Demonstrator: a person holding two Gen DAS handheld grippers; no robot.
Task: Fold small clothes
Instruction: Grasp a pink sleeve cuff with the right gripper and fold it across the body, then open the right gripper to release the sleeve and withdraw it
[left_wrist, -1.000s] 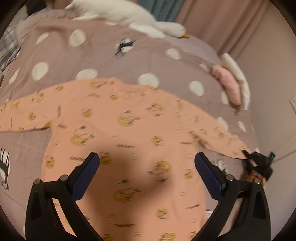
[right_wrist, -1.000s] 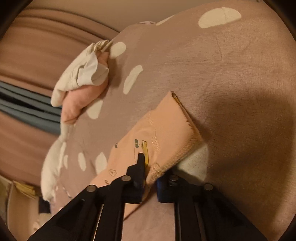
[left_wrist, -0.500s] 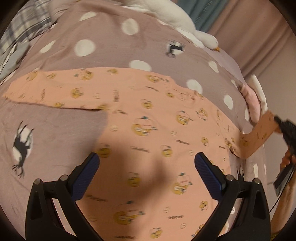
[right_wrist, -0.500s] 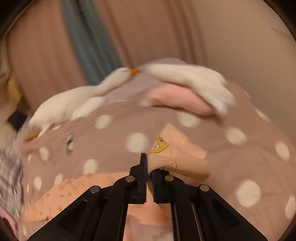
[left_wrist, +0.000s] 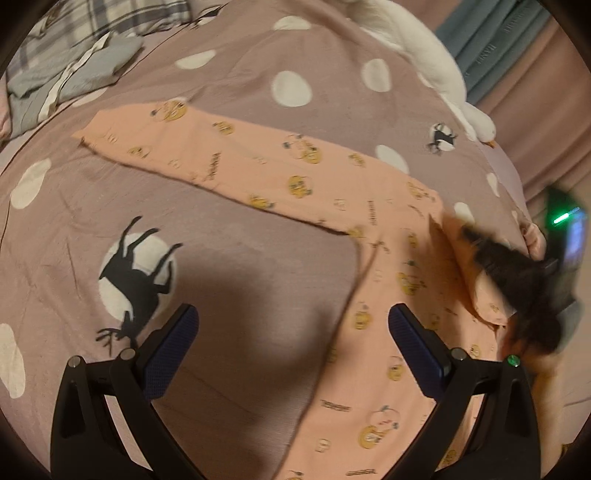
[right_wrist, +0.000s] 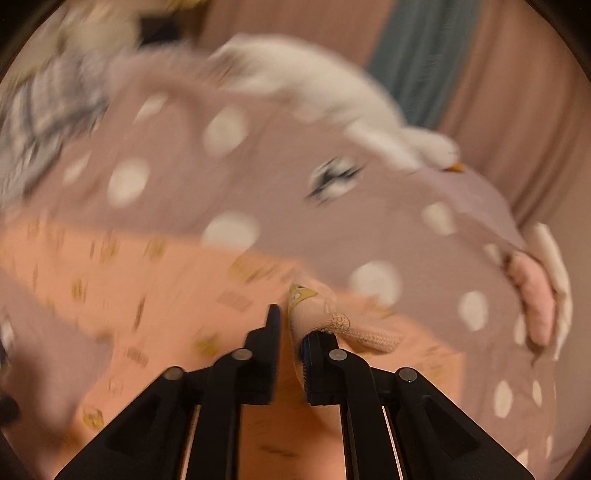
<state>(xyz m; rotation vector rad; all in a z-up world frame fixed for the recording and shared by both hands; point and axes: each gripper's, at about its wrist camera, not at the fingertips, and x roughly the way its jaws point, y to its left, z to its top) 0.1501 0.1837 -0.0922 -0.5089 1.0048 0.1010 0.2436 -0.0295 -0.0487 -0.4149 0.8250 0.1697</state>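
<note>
Peach garment (left_wrist: 369, 229) with yellow cartoon print: spread flat on mauve bedspread (left_wrist: 236, 266) with white dots and a black deer silhouette (left_wrist: 136, 273). One sleeve extended far-left across the bedspread; body running toward the near edge of the left wrist view.

Left gripper (left_wrist: 293, 332): jaws wide apart, nothing between them, hovering over the bedspread and the near-left edge of the garment. Blue pads visible on both fingers (left_wrist: 171, 347).

Right gripper (right_wrist: 290, 332): jaws together, clamped on the ribbed cuff (right_wrist: 354, 328) of the other sleeve. Cuff lifted and bunched just beyond the fingertips, above the garment body. Same gripper visible in the left wrist view as a dark blurred shape (left_wrist: 517, 280) at right, with peach fabric folded up beside it.

Right wrist view heavily motion-blurred.

Surroundings: white plush goose (left_wrist: 424, 62) along the far edge of the bed; grey folded clothes (left_wrist: 70, 74) at far left; pink and white bundle (right_wrist: 539, 295) at right edge of the bed; pink and teal curtains (right_wrist: 461, 55) behind.
</note>
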